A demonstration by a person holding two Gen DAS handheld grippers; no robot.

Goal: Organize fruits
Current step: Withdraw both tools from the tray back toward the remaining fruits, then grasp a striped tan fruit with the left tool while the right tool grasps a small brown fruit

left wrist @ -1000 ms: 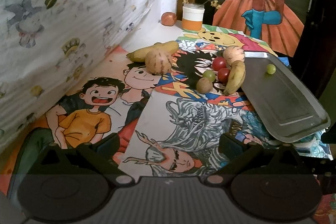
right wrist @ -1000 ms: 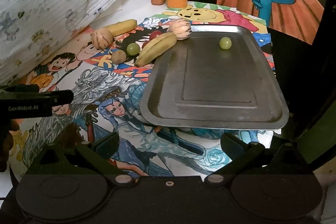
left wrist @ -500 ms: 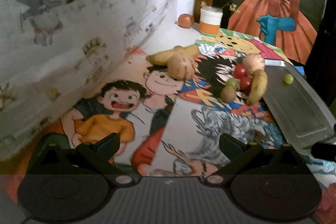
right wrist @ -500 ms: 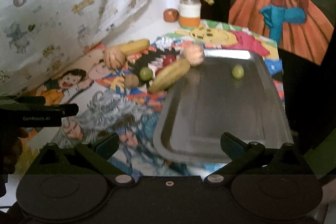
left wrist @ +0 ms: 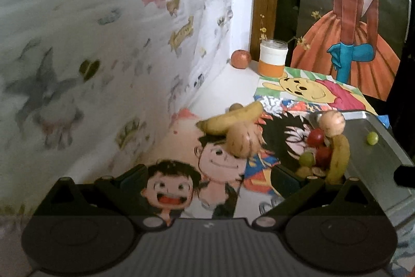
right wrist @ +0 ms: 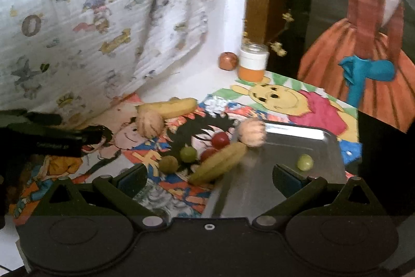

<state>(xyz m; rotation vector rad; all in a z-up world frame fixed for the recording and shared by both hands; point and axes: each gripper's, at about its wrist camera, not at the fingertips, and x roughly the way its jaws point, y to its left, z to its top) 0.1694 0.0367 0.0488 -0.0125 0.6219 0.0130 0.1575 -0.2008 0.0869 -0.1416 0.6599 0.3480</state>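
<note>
Fruits lie on a cartoon-printed table cover: a banana (left wrist: 230,118) with a tan round fruit (left wrist: 242,140) in front of it, red fruits (left wrist: 315,137), a green grape (left wrist: 306,158), and a second banana (left wrist: 338,159) leaning on the metal tray (left wrist: 384,162). One green grape (right wrist: 305,162) lies in the tray (right wrist: 324,147), and a peach-coloured fruit (right wrist: 252,133) sits at its rim. My left gripper (left wrist: 208,177) is open and empty, short of the tan fruit. My right gripper (right wrist: 209,177) is open and empty, over the second banana (right wrist: 219,164) and the tray's near edge.
A white and orange jar (left wrist: 272,59) and a reddish apple (left wrist: 240,59) stand at the back corner. A patterned curtain (left wrist: 103,43) hangs along the left. The left gripper's body (right wrist: 46,139) shows at the left of the right wrist view.
Both grippers have moved forward toward the fruits and tilted upward, so the fruits now sit close to the fingertips. The fruits and the tray have not moved.
</note>
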